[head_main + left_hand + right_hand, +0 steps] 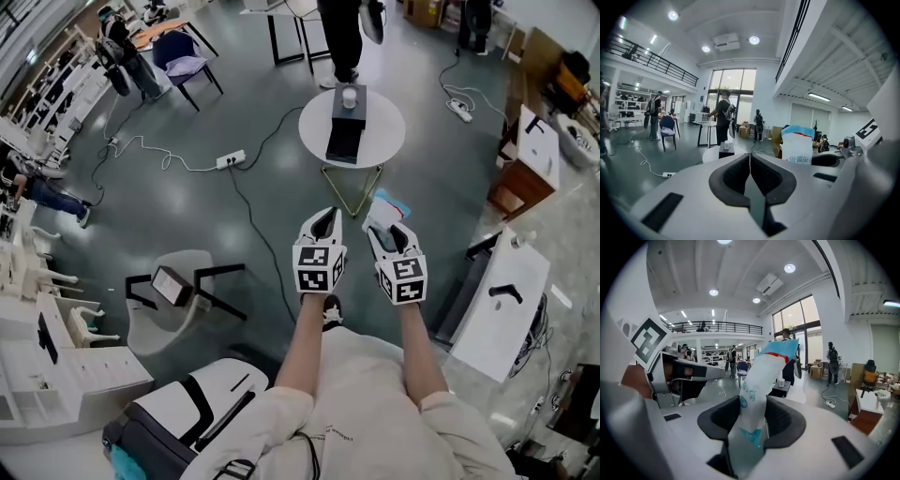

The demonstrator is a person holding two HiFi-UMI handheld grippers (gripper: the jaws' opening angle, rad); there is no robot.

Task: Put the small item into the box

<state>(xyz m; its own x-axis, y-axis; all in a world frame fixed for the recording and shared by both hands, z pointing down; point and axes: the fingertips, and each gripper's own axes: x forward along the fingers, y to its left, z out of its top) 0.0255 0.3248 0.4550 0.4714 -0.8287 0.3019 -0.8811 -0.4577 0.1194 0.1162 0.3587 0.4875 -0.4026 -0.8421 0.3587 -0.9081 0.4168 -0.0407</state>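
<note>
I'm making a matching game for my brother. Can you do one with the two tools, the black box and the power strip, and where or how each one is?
1. left tool
2. right tool
3. box
4. power strip

a. on the floor
b. on the round table
c. shut, empty
d. shut on a packet

Pairs: 1-c, 2-d, 3-b, 4-a
</note>
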